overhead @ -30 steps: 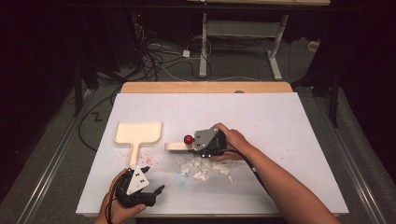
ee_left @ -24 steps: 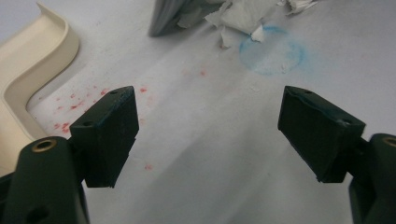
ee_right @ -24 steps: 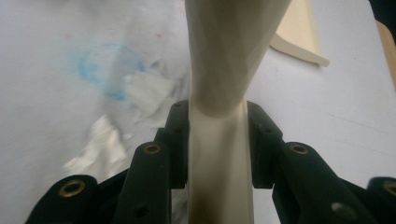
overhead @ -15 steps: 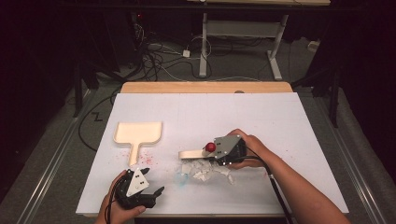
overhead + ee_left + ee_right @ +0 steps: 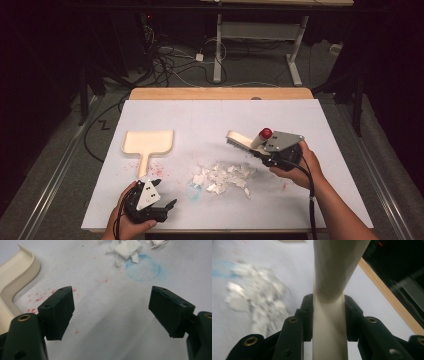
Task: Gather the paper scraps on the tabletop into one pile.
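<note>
A cream hand brush (image 5: 239, 141) hangs over the white table, bristles down, just right of a heap of torn white paper scraps (image 5: 224, 176). My right gripper (image 5: 261, 155) is shut on the brush handle (image 5: 329, 315), which runs up between its jaws. A cream dustpan (image 5: 147, 144) lies flat at the table's left, handle toward the person. My left gripper (image 5: 167, 206) rests near the front edge below the dustpan, open with nothing between its fingers (image 5: 58, 312). The dustpan corner (image 5: 17, 277) and the scraps (image 5: 126, 248) lie ahead of it.
Red specks (image 5: 37, 298) and a blue ring stain (image 5: 142, 270) mark the white table sheet (image 5: 200, 120). A wooden edge (image 5: 220, 93) runs along the far side. Cables and desk legs (image 5: 218, 47) lie on the floor beyond.
My right gripper carried the brush from the table's middle to the right, past the scraps, and lifted it. The left gripper has stayed in place.
</note>
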`<control>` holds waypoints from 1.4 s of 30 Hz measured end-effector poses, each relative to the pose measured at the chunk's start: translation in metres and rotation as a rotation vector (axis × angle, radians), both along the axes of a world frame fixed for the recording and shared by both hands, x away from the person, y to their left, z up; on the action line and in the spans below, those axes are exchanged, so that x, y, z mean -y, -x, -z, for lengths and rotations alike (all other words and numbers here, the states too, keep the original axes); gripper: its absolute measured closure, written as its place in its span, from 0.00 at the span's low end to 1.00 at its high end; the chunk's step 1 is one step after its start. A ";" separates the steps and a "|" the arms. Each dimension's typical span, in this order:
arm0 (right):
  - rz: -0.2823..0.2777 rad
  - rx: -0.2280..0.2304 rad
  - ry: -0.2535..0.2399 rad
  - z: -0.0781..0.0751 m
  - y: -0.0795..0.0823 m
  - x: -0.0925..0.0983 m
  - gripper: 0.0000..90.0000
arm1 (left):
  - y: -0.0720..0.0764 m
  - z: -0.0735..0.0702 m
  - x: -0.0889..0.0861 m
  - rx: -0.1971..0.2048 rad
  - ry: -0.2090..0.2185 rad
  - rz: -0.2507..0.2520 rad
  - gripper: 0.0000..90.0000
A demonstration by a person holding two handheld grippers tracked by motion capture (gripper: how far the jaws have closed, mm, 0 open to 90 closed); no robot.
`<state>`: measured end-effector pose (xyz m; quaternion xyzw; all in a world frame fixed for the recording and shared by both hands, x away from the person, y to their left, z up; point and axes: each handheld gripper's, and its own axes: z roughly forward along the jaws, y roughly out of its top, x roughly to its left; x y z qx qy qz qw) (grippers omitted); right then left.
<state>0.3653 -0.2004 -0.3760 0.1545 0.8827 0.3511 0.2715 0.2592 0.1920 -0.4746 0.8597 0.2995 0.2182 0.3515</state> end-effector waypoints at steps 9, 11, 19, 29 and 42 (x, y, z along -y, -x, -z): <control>0.245 -0.052 0.122 0.023 0.003 0.017 0.75 | -0.002 -0.001 0.004 0.006 -0.011 0.012 0.22; 0.272 -0.087 0.112 0.028 0.001 0.016 0.75 | -0.003 -0.001 0.005 0.007 -0.011 0.014 0.22; 0.270 -0.129 0.112 0.037 0.010 -0.008 0.75 | -0.003 0.000 0.004 0.007 -0.020 0.015 0.23; 0.189 -0.142 0.071 0.038 0.031 -0.051 0.75 | -0.002 0.000 0.003 0.009 -0.018 0.018 0.23; 0.217 -0.108 -0.060 0.020 0.034 -0.041 0.75 | -0.002 0.000 0.002 0.007 -0.020 0.016 0.23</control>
